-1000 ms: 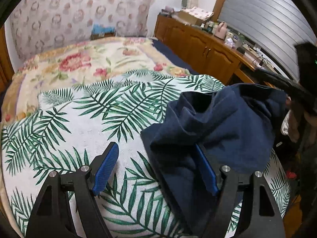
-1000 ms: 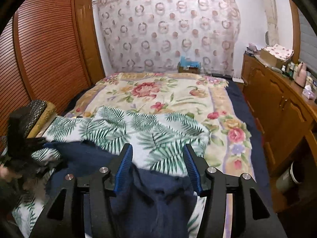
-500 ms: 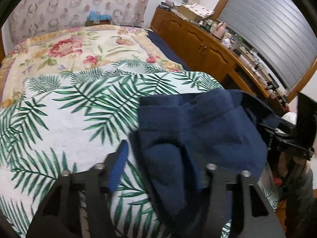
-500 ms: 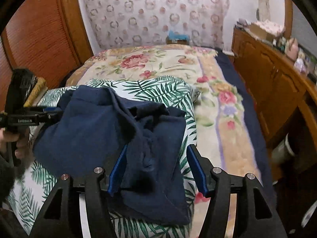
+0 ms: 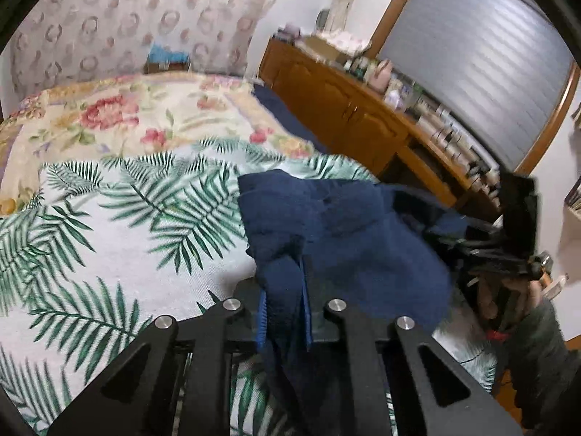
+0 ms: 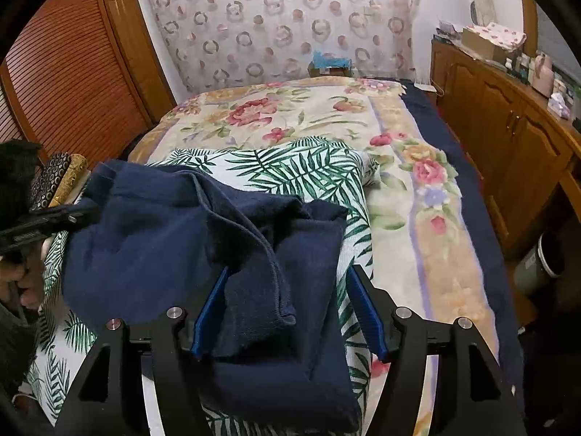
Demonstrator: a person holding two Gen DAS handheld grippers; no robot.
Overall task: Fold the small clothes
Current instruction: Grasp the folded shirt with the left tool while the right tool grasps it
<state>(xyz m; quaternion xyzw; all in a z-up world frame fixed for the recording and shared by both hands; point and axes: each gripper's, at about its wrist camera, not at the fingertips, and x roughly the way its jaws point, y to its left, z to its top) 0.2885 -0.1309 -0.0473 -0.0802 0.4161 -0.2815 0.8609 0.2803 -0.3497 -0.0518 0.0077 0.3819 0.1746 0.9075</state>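
Black tool (image 6: 287,312) frames, blue pads (image 6: 366,309), silver screws, dark-green sleeve (image 5: 541,345).

The left gripper (image 5: 283,312), open a second ago with the navy garment (image 6: 189,239) draped over one of its fingers, has just been closing and now pinches a fold of the cloth. The right gripper (image 6: 287,312) has just been opening a bit wider; cloth lies loose between its fingers. The garment, bunched before, now sits more spread on the palm-print cover (image 5: 109,239).

free: palm-leaf print cover (image 5: 120,254), floral bedspread (image 6: 290,116) beyond | blocked: wooden cabinet run (image 6: 508,127) right, louvred wooden doors (image 6: 65,72) left
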